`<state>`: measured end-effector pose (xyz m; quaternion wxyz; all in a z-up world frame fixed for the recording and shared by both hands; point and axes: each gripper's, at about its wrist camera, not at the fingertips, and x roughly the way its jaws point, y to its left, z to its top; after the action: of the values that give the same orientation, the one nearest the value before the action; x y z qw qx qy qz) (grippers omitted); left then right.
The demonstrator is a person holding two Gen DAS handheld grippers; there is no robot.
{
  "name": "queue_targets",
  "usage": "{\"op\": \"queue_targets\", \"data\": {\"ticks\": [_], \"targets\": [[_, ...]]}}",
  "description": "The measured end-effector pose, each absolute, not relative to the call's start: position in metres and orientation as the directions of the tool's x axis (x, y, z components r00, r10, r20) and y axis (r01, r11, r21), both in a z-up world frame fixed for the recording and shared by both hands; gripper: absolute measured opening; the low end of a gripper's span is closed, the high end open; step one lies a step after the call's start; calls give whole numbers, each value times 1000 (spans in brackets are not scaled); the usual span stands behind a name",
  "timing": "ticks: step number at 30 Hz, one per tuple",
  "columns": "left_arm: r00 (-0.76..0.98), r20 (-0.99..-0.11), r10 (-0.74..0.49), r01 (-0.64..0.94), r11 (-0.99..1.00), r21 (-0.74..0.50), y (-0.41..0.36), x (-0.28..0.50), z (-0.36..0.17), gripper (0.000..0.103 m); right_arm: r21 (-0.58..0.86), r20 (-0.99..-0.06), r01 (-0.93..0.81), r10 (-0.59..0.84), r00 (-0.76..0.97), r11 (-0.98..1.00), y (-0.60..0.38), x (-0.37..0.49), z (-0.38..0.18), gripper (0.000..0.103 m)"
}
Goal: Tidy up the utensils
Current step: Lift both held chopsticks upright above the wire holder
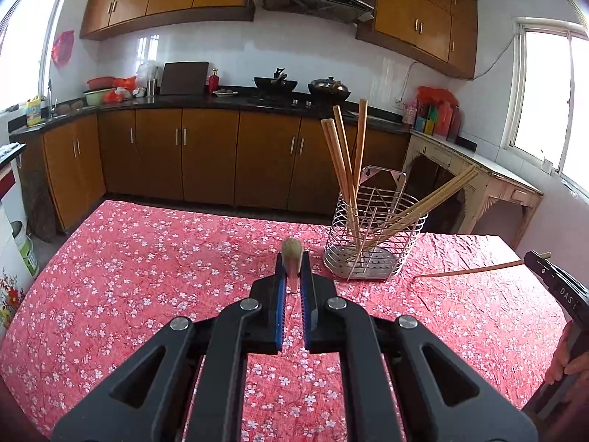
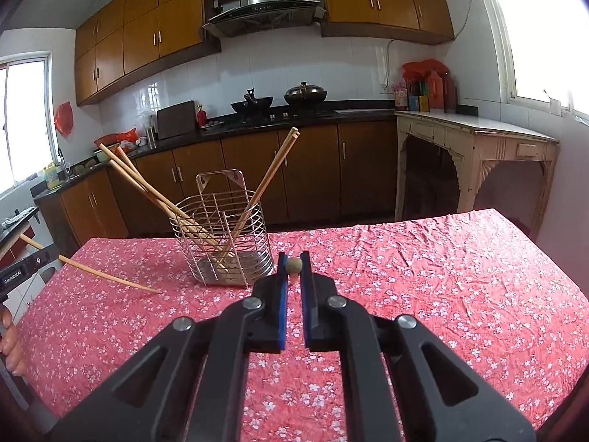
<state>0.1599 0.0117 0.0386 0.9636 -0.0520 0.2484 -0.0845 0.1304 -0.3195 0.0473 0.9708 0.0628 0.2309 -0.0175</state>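
I see the table under its red floral cloth (image 1: 147, 276), with the wire utensil holder (image 1: 373, 235) standing toward its far side, several chopsticks (image 1: 344, 154) leaning inside it. My left gripper (image 1: 292, 270) has its jaws nearly closed on one chopstick (image 1: 292, 254), seen end-on. My right gripper (image 2: 293, 267) likewise pinches another chopstick (image 2: 294, 265), its tip on the cloth near the holder

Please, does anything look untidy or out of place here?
Mostly no. The chopsticks in the wire holder splay apart: some lean left, a pair leans right. Each gripper, left and right, holds one chopstick.
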Motion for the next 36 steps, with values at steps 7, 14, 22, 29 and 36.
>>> {"op": "queue_targets", "data": {"ticks": [7, 14, 22, 29, 36], "targets": [[855, -480, -194, 135, 978, -156, 12, 161, 35, 7, 120, -455, 63, -1, 891, 991, -318, 129, 44, 7], [871, -449, -199, 143, 977, -156, 10, 166, 55, 7, 130, -387, 52, 2, 922, 990, -315, 133, 74, 7], [892, -402, -204, 167, 978, -126, -1, 167, 81, 7, 117, -316, 16, 22, 948, 993, -311, 132, 116, 7], [910, -343, -235, 199, 970, -137, -17, 172, 110, 7, 165, -264, -27, 70, 962, 986, -308, 144, 153, 7], [958, -163, -235, 202, 960, -195, -39, 181, 171, 7, 251, -91, -47, 72, 993, 967, -306, 167, 209, 7]]}}
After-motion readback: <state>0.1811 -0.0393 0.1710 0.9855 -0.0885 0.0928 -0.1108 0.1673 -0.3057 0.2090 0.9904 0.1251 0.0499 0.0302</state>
